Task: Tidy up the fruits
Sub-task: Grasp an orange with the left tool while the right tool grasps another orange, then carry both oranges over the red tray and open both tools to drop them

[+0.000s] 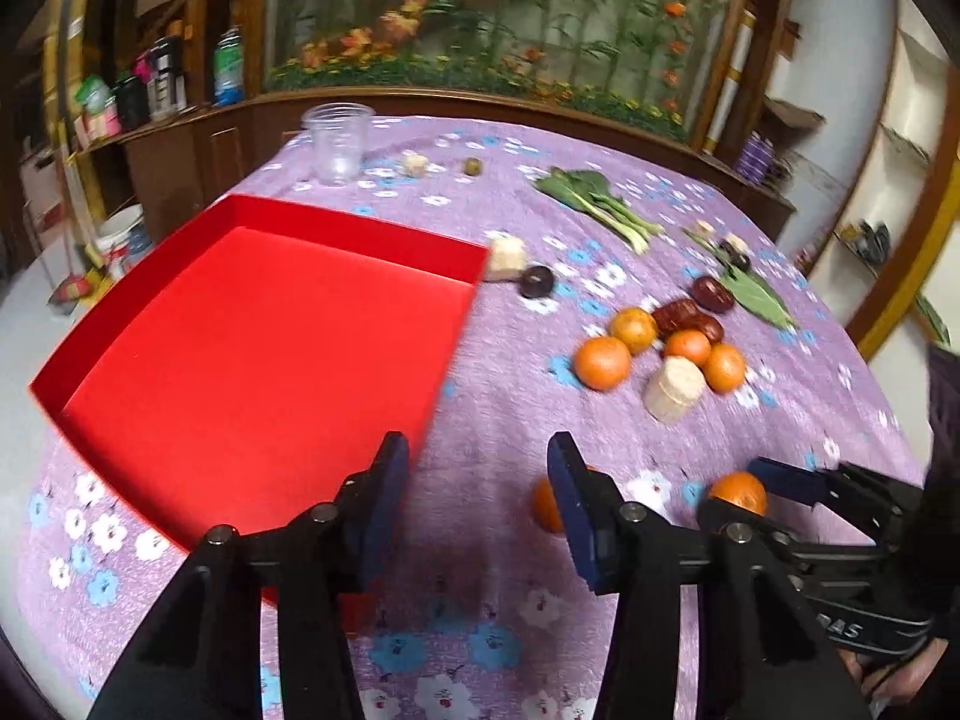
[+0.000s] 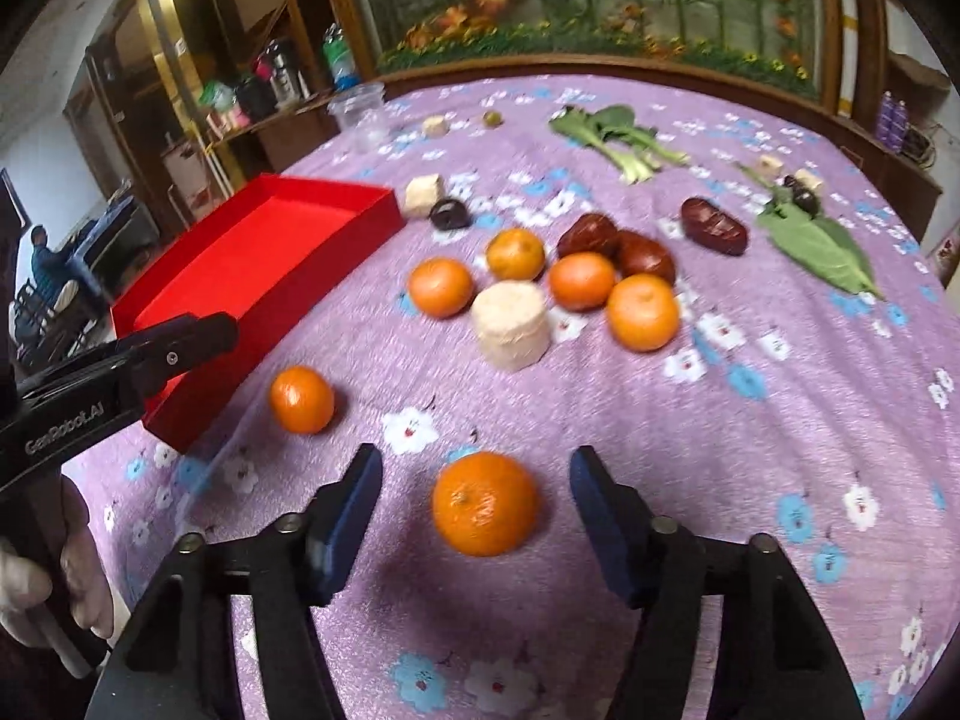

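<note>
Straddling a tangerine (image 2: 485,504) on the tabletop (image 2: 750,432), the right gripper (image 2: 474,501) gapes wide, fingers clear of the peel. At its ten o'clock, the left gripper (image 1: 478,495) hangs spread and empty beside the red box (image 1: 252,360).

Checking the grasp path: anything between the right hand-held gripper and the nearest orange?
Nothing visible. The orange sits on the tablecloth between the open fingers of the right hand-held gripper, bare cloth on both sides.
</note>
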